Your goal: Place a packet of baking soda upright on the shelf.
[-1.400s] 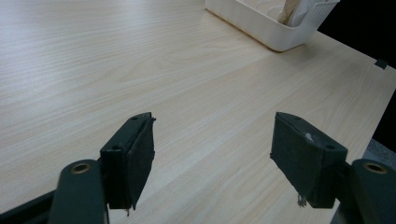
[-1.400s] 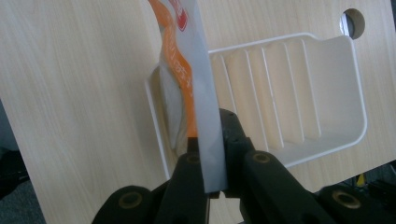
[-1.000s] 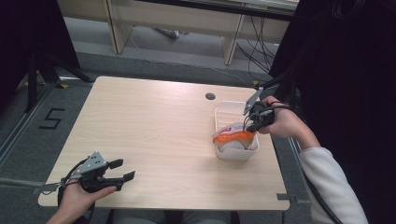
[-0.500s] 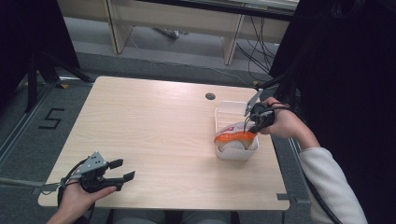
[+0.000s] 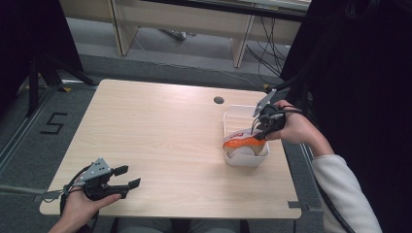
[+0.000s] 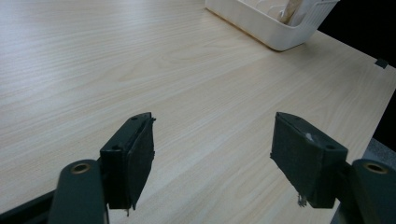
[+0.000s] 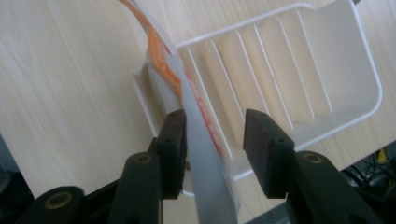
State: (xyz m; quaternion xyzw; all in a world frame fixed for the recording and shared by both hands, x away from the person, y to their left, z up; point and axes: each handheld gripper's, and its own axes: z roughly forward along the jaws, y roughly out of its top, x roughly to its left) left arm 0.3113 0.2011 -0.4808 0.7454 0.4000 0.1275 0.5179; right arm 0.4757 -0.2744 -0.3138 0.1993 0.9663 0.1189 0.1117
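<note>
Orange-and-white flat plastic packet (image 5: 241, 142) sits in the white slotted plastic basket (image 5: 262, 158) at the right side of the light wooden table (image 5: 165, 131), propped on edge and leaning across the basket's near half. In the right gripper view the packet (image 7: 198, 140) runs up between the two black jaws: it lies against the left pad, with a clear gap to the right pad. Jaws have just been opening; they now stand spread, no pinch on the packet.

Right gripper (image 5: 260, 130) hangs over the basket's right rim, hand coming in from the table's right edge, jaws pointing down into the basket (image 7: 327, 84). Basket floor on the far side of the packet is bare ribbed plastic.

Left gripper (image 5: 127, 176) rests low at the table's near-left corner, well apart from the basket, jaws pointing across the table toward it. Left gripper view: both pads spread wide, nothing between them, bare wood below, basket corner (image 6: 261, 23) at top right with pale items inside, too cropped to identify.
</note>
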